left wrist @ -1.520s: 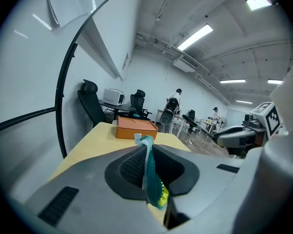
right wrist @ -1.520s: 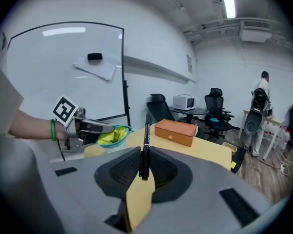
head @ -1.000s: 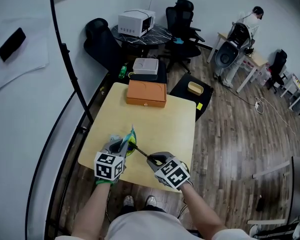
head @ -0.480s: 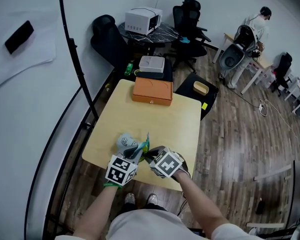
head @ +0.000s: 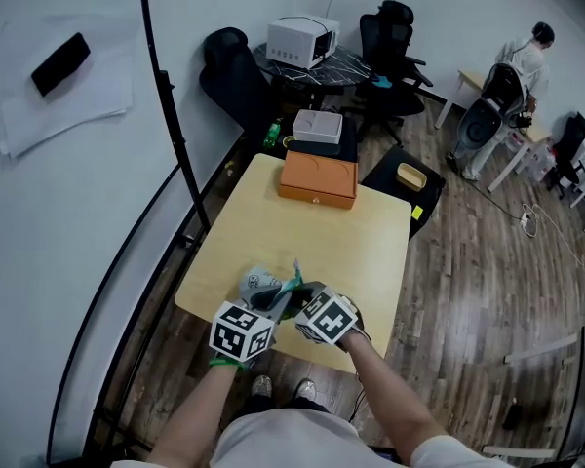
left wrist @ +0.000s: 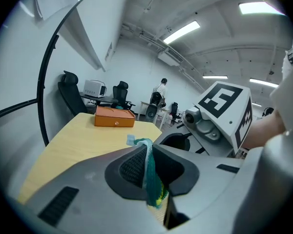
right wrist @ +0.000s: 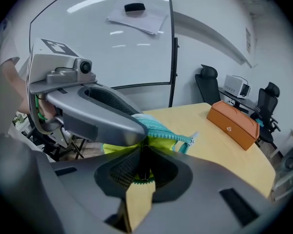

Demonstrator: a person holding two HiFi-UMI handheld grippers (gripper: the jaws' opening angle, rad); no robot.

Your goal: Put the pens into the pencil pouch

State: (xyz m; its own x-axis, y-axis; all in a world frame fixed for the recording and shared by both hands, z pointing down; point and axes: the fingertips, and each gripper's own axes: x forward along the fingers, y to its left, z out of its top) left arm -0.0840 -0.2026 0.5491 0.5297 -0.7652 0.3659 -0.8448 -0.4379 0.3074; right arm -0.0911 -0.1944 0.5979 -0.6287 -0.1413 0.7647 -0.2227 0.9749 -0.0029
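1. Both claws have drawn together at the near edge of the bench [head: 312,232]. The right claw [head: 297,298] has closed in on the left claw [head: 270,303], and the black pen [right wrist: 144,168] that stretched openly between them a second ago no longer shows in the head view.
2. The left claw is clamped shut on the teal zip edge of the pencil pouch [left wrist: 149,172], holding that edge up.
3. The right claw's jaws are closed on a slim dark thing, which I judge to be the pen, right at the zip teeth.
4. The step in hand looks like feeding the pen in. It calls for a steady pull from the left claw so the mouth stays open, a push along the pouch's length, and release only once the barrel is past the zip.
5. The pouch's inside is hidden, so I cannot tell what it already holds. The orange box [head: 318,180] at the far edge is shut, and its contents are unseen.
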